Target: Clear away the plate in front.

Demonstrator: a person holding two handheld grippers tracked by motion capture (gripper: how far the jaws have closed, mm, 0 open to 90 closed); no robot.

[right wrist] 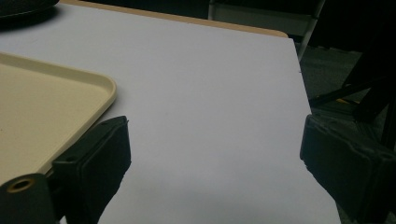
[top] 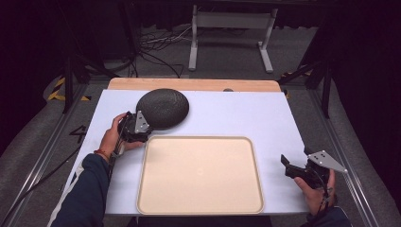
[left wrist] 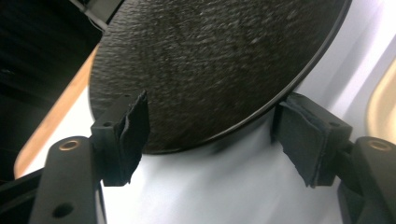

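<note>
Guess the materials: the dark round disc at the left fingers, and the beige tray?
Dark round disc: black, matte, with a pebbled, woven-looking top and a thin smooth rim; probably a textured plastic or rubber mat or plate, hard to say which. Beige tray: smooth, uniform cream surface with a raised moulded rim and rounded corners, faint sheen; most likely plastic.

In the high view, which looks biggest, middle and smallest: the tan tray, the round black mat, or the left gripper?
1. tan tray, clearly the largest.
2. round black mat, a good deal smaller than the tray.
3. left gripper, the smallest, open at the mat's near edge.
All three lie about equally far from the camera, so the order seems safe.
</note>
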